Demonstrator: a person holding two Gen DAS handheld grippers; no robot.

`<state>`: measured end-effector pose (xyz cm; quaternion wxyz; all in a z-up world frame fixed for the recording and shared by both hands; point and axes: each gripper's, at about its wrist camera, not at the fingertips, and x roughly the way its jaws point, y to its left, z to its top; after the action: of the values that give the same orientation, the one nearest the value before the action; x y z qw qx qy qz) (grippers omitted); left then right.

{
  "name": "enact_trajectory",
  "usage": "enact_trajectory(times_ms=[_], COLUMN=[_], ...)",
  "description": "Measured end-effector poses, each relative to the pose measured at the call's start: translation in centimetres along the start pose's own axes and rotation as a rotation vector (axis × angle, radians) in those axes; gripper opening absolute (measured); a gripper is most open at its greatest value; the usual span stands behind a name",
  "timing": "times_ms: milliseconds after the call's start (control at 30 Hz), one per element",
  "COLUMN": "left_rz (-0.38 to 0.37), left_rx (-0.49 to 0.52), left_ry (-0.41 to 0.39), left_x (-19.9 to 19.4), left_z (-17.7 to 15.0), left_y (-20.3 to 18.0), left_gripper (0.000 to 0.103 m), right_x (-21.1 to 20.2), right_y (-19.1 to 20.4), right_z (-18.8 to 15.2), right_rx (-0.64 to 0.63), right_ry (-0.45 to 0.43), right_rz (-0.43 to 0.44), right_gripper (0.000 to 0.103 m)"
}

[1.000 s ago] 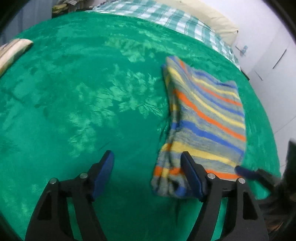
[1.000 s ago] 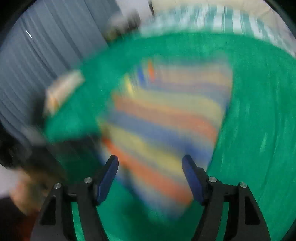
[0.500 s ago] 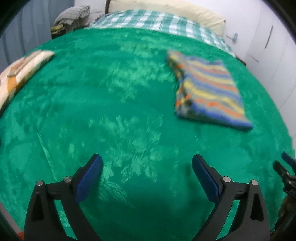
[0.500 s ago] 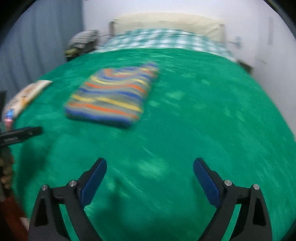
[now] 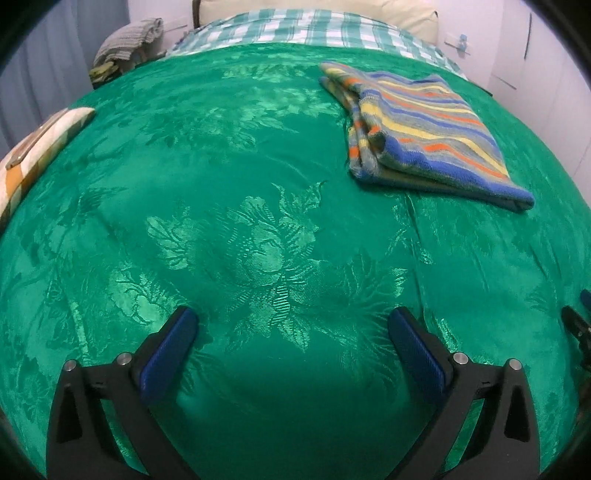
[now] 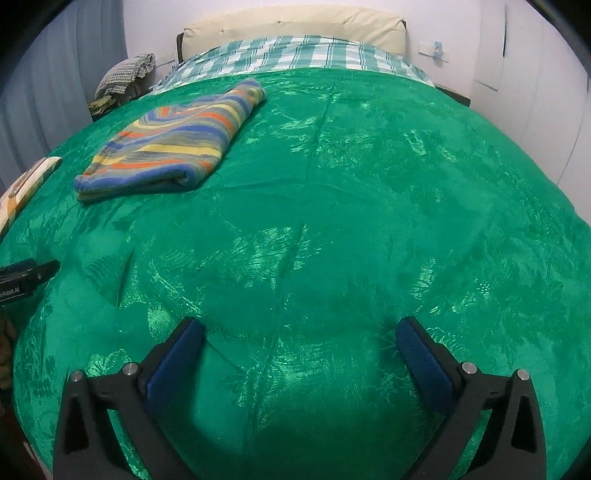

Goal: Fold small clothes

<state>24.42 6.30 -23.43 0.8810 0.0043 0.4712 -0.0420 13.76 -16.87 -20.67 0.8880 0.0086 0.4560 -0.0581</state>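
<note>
A folded striped garment (image 5: 424, 125) in blue, yellow, orange and grey lies flat on the green bedspread (image 5: 258, 240), far right in the left wrist view and far left in the right wrist view (image 6: 177, 144). My left gripper (image 5: 293, 328) is open and empty, low over the near part of the bed, well short of the garment. My right gripper (image 6: 301, 332) is open and empty, also near the front edge, with the garment far off to its left. The tip of the left gripper shows at the left edge of the right wrist view (image 6: 26, 275).
A checked sheet (image 6: 295, 55) and cream headboard (image 6: 291, 24) lie at the far end. A cream patterned cushion (image 5: 40, 140) sits at the bed's left edge. A pile of grey cloth (image 5: 129, 35) stands beyond the far left corner. White cupboards (image 6: 535, 74) stand to the right.
Both grippers have pulled back from the striped garment toward the near edge of the bed and opened wider. The garment now lies folded and untouched.
</note>
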Motion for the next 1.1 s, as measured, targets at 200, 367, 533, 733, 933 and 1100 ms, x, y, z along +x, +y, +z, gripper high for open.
enact_trajectory(times_ms=[200, 367, 533, 733, 933, 1100], left_rz=[-0.002, 0.017, 0.016, 0.019, 0.028, 0.034], left_rx=[0.006, 0.031, 0.033, 0.036, 0.044, 0.050], left_ry=[0.002, -0.005, -0.002, 0.001, 0.006, 0.011], left_x=[0.3, 0.6, 0.6, 0.7, 0.8, 0.9], left_z=[-0.2, -0.3, -0.3, -0.3, -0.3, -0.3], left_y=[-0.1, -0.5, -0.5, -0.6, -0.8, -0.9], left_gripper=[0.102, 0.102, 0.102, 0.102, 0.102, 0.102], right_x=[0.2, 0.7, 0.9, 1.0, 1.0, 1.0], right_y=[0.4, 0.7, 0.7, 0.4, 0.4, 0.5], right_z=[-0.3, -0.2, -0.1, -0.2, -0.1, -0.1], right_rx=[-0.003, -0.017, -0.022, -0.015, -0.018, -0.020], right_ry=[0.018, 0.033, 0.047, 0.040, 0.044, 0.045], right_rz=[-0.001, -0.013, -0.005, 0.006, 0.006, 0.004], right_gripper=[0.103, 0.103, 0.103, 0.103, 0.103, 0.103])
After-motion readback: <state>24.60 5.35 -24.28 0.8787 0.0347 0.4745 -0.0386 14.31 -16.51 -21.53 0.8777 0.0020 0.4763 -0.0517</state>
